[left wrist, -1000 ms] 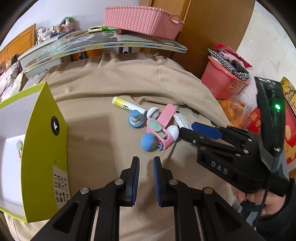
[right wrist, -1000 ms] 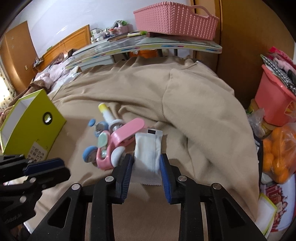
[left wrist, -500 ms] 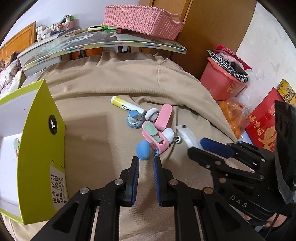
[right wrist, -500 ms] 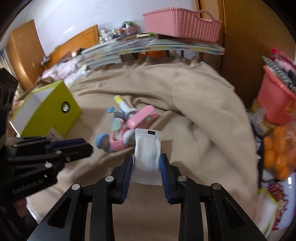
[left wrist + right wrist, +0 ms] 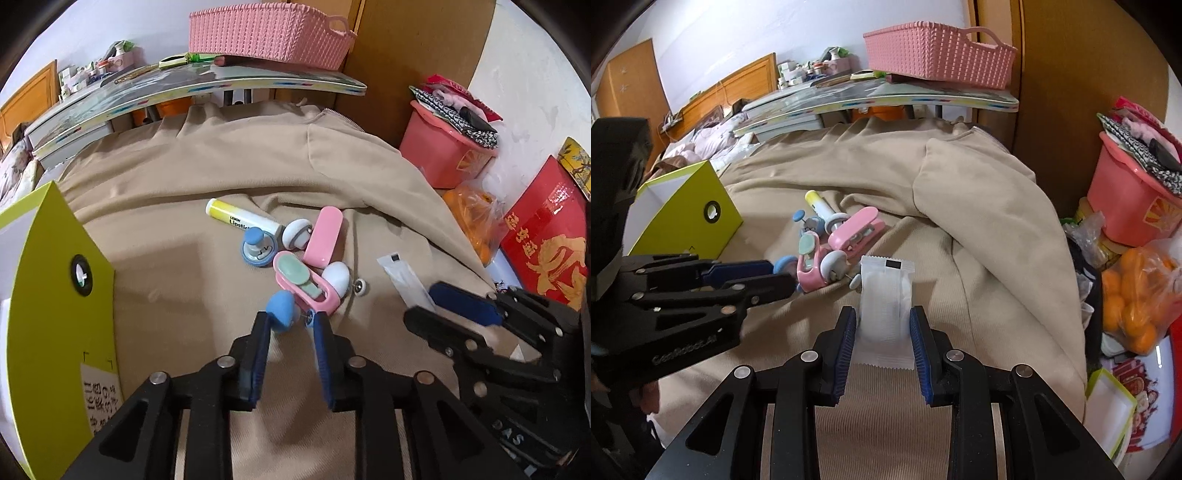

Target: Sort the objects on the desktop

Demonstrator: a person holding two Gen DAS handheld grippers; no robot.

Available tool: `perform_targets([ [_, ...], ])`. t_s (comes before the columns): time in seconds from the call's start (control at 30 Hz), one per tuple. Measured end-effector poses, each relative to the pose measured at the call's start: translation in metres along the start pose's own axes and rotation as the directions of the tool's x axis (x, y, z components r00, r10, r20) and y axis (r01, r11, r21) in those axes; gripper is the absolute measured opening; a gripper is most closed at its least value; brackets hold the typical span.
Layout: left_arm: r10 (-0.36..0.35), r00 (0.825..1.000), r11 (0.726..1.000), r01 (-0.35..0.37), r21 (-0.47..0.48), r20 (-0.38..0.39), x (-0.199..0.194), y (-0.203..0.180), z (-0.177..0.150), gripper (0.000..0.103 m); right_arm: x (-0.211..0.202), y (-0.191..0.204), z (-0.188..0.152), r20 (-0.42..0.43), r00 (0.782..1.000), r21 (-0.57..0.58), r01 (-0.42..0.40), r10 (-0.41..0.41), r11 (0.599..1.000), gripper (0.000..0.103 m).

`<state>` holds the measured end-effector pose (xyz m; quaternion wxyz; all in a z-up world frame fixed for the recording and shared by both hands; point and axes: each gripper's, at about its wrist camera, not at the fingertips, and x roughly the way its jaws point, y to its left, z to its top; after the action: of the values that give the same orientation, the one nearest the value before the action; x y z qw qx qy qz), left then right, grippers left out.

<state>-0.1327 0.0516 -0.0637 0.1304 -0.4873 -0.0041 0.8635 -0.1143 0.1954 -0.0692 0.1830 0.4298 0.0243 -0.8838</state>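
1. Toy cluster (image 5: 310, 266) is crowding the middle of the beige cloth (image 5: 221, 166); lip balm tube (image 5: 240, 219) is lying at its far edge.
2. Left claw (image 5: 290, 325) is sitting right at the cluster, blue knob (image 5: 279, 310) between its tips.
3. Yellow-green box (image 5: 55, 314) is blocking the left side.
4. Bare cloth between box and cluster is staying passable.
5. Right claw (image 5: 882, 325), gripping a white sachet (image 5: 884, 295), is filling the right flank.

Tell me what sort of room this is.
Probably a lived-in bedroom: a wooden headboard with rumpled bedding at the back, a beige fabric cover as work surface, and household clutter like the pink woven basket.
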Motion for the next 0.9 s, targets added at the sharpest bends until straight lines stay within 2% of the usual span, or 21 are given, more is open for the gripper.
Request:
perform_targets([
  [0.13, 0.006, 1.0, 1.0, -0.006, 0.014, 0.014, 0.001, 0.0, 0.003, 0.026, 0.0, 0.0, 0.0, 0.001, 1.0, 0.007, -0.001, 0.001, 1.0, 0.031],
  [0.9, 0.014, 1.0, 0.999, -0.014, -0.049, 0.007, 0.014, 0.008, 0.004, 0.026, 0.001, 0.002, -0.003, 0.003, 1.0, 0.016, -0.017, 0.017, 1.0, 0.031],
])
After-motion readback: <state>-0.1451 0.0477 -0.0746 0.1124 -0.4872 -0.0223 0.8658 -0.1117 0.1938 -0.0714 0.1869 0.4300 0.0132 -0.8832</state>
